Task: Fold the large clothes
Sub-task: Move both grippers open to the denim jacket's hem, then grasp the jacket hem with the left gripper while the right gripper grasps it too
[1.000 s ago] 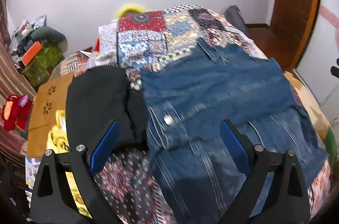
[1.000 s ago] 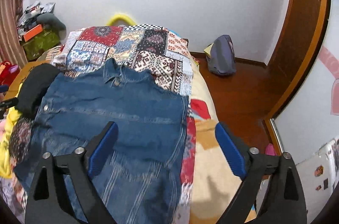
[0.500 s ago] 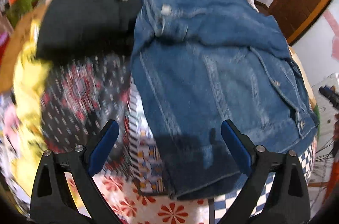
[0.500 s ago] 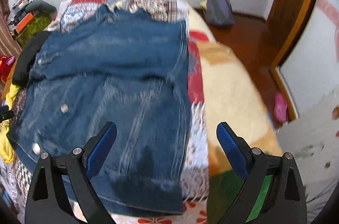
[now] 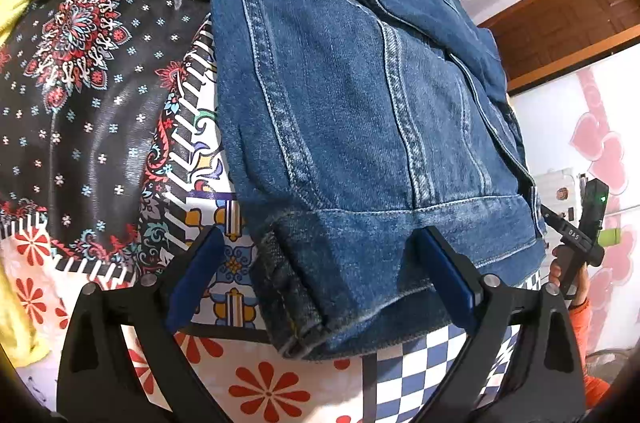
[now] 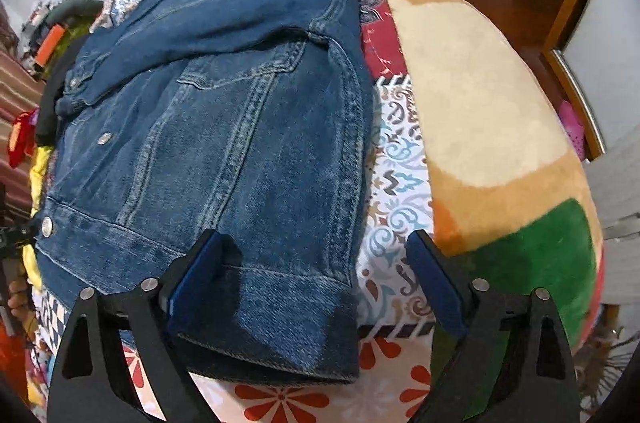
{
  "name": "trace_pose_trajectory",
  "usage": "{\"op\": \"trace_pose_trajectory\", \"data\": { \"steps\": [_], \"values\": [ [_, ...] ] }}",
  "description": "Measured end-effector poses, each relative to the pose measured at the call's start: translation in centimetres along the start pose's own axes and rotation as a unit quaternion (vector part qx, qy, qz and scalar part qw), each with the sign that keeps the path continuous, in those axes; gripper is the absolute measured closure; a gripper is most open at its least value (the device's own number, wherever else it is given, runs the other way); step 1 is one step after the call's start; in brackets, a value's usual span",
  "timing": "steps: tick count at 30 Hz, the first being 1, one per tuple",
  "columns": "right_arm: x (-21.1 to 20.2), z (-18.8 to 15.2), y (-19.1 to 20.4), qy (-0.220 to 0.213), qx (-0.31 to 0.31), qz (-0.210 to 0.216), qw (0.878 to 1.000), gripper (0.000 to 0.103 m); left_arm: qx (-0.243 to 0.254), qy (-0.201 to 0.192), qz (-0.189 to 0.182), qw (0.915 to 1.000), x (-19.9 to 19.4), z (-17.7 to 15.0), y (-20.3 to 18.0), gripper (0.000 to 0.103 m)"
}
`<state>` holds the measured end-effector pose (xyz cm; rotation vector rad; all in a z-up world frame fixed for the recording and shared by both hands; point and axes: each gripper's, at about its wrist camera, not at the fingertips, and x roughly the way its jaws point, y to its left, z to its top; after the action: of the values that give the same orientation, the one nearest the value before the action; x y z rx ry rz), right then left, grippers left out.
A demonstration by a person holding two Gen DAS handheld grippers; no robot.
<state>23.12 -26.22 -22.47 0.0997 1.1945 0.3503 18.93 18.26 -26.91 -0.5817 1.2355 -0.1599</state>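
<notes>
Patchwork bedspread (image 5: 224,255) under denim jacket (image 5: 360,111); your left gripper (image 5: 320,287) and right gripper (image 6: 316,287) gape at the hem, pinch corners, fold upward.

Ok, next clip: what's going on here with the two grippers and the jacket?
A person is partway through folding a blue denim jacket spread on a patchwork-print bedspread. Both hand-held grippers are open at the jacket's near hem: the left hand-held gripper straddles its left corner, the right hand-held gripper its right corner. Neither has closed on the fabric yet.
</notes>
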Motion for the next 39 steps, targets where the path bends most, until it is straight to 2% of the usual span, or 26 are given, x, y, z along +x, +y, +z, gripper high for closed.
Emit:
{"op": "trace_pose_trajectory", "data": {
  "steps": [2, 4, 5, 7, 9, 11, 13, 16, 19, 21, 23, 28, 31, 33, 36, 39],
  "values": [
    [0.3, 0.2, -0.1, -0.003, 0.004, 0.009, 1.000, 0.022, 0.006, -0.007, -0.004, 1.0000, -0.1, 0.1, -0.1, 0.017],
    [0.9, 0.5, -0.1, -0.008, 0.007, 0.009, 1.000, 0.026, 0.023, -0.024, -0.023, 0.9992, -0.8, 0.4, -0.6, 0.042],
    [1.3, 0.7, -0.1, -0.012, 0.010, 0.009, 1.000, 0.032, 0.029, -0.032, -0.023, 0.9988, -1.2, 0.5, -0.9, 0.049],
    [1.8, 1.3, -0.1, -0.014, 0.017, 0.003, 1.000, 0.044, 0.034, -0.042, -0.026, 0.9982, -1.8, 0.9, -1.1, 0.077],
    [2.0, 2.0, -0.2, -0.013, 0.033, 0.005, 0.999, 0.079, 0.031, -0.044, -0.037, 0.9979, -2.4, 1.4, -1.3, 0.083],
    [1.9, 2.7, -0.3, 0.010, 0.055, 0.035, 0.998, 0.095, 0.035, -0.050, -0.041, 0.9973, -3.4, 1.9, -2.1, 0.085],
    [0.5, 3.4, 0.4, 0.001, 0.050, 0.053, 0.997, 0.095, 0.050, -0.063, -0.043, 0.9959, -4.6, 2.7, -2.8, 0.088],
    [-2.7, 5.3, 3.0, -0.039, -0.013, 0.044, 0.998, 0.096, 0.070, -0.093, -0.049, 0.9920, -6.8, 3.9, -4.5, 0.089],
    [-4.9, 7.8, 4.3, -0.077, -0.029, 0.061, 0.995, 0.096, 0.077, -0.130, -0.070, 0.9861, -9.5, 6.4, -6.1, 0.089],
    [-5.9, 10.6, 4.4, -0.100, -0.015, 0.073, 0.992, 0.096, 0.085, -0.146, -0.070, 0.9832, -10.3, 8.8, -7.8, 0.090],
    [-6.3, 13.3, 4.3, -0.119, -0.005, 0.076, 0.990, 0.096, 0.094, -0.163, -0.048, 0.9809, -10.9, 11.2, -9.0, 0.090],
    [-6.1, 20.4, 4.3, -0.158, 0.003, 0.050, 0.986, 0.096, 0.071, -0.203, -0.021, 0.9765, -11.6, 19.5, -9.2, 0.090],
    [-4.3, 23.9, 4.1, -0.160, 0.009, 0.029, 0.987, 0.096, 0.054, -0.216, 0.020, 0.9747, -9.9, 23.8, -8.1, 0.090],
    [-2.6, 25.7, 3.6, -0.156, 0.019, 0.022, 0.987, 0.095, 0.035, -0.209, 0.044, 0.9762, -7.7, 26.6, -6.9, 0.090],
    [1.1, 27.2, 2.6, -0.133, 0.036, 0.026, 0.990, 0.095, 0.016, -0.183, 0.065, 0.9809, -4.0, 29.1, -5.2, 0.090],
    [5.0, 27.8, 2.2, -0.105, 0.036, 0.011, 0.994, 0.094, 0.002, -0.146, 0.093, 0.9849, 0.4, 30.7, -3.5, 0.090]
  ]
}}
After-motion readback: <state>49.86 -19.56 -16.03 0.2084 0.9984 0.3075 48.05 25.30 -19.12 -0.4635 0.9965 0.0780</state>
